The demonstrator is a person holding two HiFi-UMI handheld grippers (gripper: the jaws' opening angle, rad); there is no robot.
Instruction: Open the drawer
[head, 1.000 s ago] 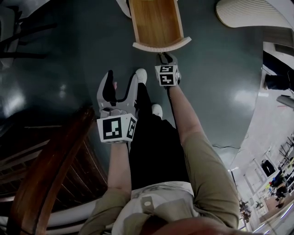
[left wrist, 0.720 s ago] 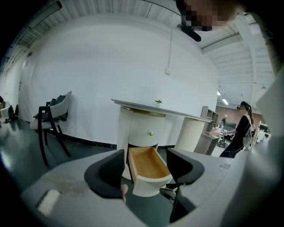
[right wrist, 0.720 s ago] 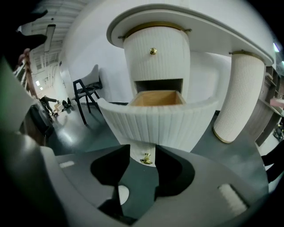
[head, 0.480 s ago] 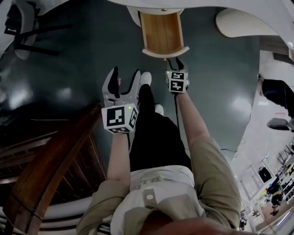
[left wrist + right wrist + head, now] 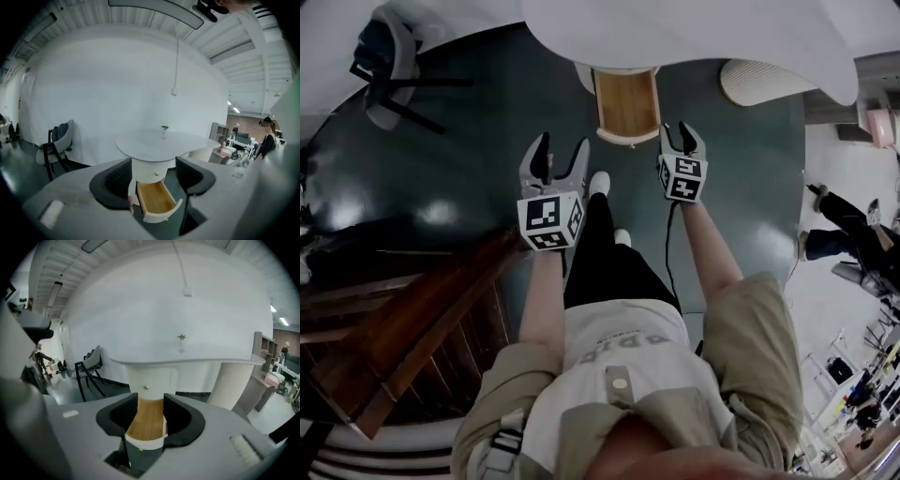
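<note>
While both grippers hover clear of everything, the drawer (image 5: 627, 105) stands pulled well out of the white pedestal (image 5: 151, 377) under the table (image 5: 694, 28). Its pale wooden bottom is bare and its curved white front is toward the person. It juts from beneath the table's near edge, out over the dark green floor (image 5: 441, 178).

The left gripper (image 5: 561, 150) is held on the person's left, jaws spread wide with nothing between the pads. Its own view looks through the gap at the drawer, which lies well beyond the fingertips and a little to the right. The right gripper (image 5: 679, 131) appears beside the drawer's front right corner in the head view, raised and apart from it. Its jaws have just been opening and stand parted, gripping nothing — the drawer's wood and white front show through the gap, well beyond the pads.

A small brass knob (image 5: 146, 387) shows on the pedestal above the open drawer, and a tiny green sprig (image 5: 164, 127) stands on the tabletop. A dark-framed chair (image 5: 389, 61) is by the table's far-left edge, and a ribbed white column (image 5: 764, 82) by its right edge. Dark wooden furniture (image 5: 412, 319) fills the lower left beside the person's leg. White shoes (image 5: 599, 182) rest on the floor, short of the drawer.
</note>
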